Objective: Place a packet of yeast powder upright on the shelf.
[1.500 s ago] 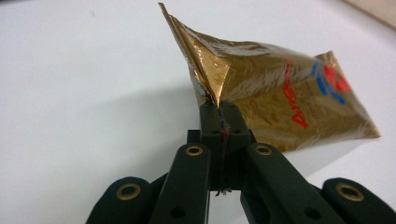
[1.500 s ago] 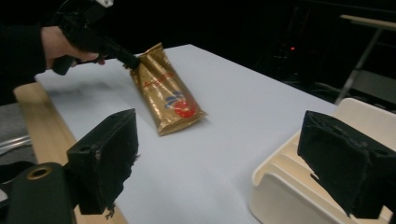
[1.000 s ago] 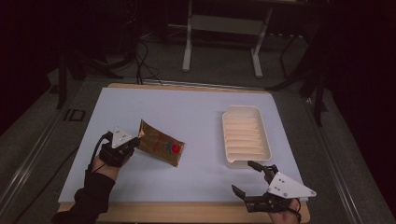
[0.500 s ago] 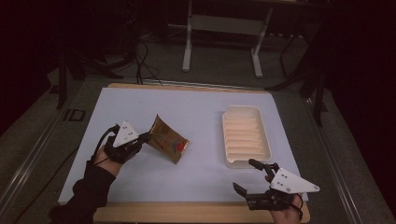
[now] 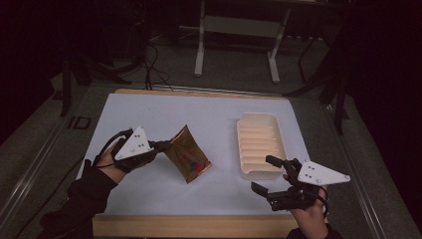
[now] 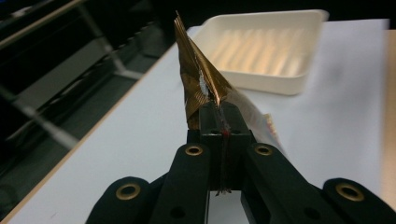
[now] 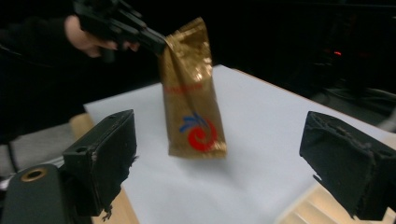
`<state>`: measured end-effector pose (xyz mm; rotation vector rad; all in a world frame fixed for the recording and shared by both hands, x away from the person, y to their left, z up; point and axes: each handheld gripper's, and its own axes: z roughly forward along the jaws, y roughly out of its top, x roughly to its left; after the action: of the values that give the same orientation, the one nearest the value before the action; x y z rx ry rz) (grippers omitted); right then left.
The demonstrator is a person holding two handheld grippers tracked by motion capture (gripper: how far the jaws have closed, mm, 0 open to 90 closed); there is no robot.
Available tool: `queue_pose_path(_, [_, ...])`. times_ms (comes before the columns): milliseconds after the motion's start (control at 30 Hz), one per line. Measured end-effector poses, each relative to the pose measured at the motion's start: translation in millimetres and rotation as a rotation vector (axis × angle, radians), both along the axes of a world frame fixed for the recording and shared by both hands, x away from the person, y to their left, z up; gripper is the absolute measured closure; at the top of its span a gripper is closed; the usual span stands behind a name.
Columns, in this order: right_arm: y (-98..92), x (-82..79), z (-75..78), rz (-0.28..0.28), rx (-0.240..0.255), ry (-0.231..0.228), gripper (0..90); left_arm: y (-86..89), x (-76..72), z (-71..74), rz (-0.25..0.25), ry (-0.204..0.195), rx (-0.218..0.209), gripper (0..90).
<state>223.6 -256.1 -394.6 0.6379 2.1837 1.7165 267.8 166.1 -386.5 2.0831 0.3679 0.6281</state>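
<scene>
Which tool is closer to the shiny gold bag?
The left tool: it pinches the gold bag by its top edge. The right tool stands open, apart, near the white tray.

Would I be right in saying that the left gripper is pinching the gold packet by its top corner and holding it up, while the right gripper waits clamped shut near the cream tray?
Not quite: the right gripper is open, its jaws wide apart with nothing between them, as the right gripper view shows. The rest holds: the left gripper pinches the gold packet by its top corner and holds it up, and the right gripper waits near the cream tray.
</scene>
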Motion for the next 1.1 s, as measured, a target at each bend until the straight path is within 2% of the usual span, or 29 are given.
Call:
queue_pose_path(33, [1.0, 1.5, 1.4, 0.015, 0.0, -0.005, 10.2, -1.1, -1.1, 1.4, -0.029, -0.002, 0.004, 90.0])
queue_pose_path(167, [9.8, 9.6, 4.9, 0.036, -0.057, -0.013, 10.3, -5.9, -7.1, 5.9, -0.108, -0.023, 0.001, 90.0])
queue_pose_path(233, [15.0, 14.0, 5.3, 0.061, -0.078, -0.012, 11.1, -8.5, -9.9, 8.1, -0.144, -0.018, 0.0, 90.0])
queue_pose_path(400, [30.3, 23.0, 6.8, 0.123, -0.126, 0.008, 13.5, -16.1, -14.7, 11.6, -0.208, -0.012, 0.0, 90.0])
queue_pose_path(467, [37.1, 26.9, 7.6, 0.156, -0.141, 0.033, 15.4, -19.3, -16.6, 12.1, -0.237, -0.013, 0.001, 90.0])
queue_pose_path(733, [66.0, 41.2, 8.0, 0.268, -0.21, 0.087, 23.7, -30.3, -19.4, 13.8, -0.298, -0.015, -0.013, 90.0])
queue_pose_path(967, [85.6, 56.1, 11.2, 0.305, -0.266, 0.109, 29.1, -37.7, -20.8, 18.9, -0.322, -0.036, -0.006, 90.0])
queue_pose_path(1100, [94.2, 66.5, 9.4, 0.317, -0.267, 0.139, 29.0, -40.4, -20.3, 21.4, -0.327, -0.038, -0.019, 90.0])
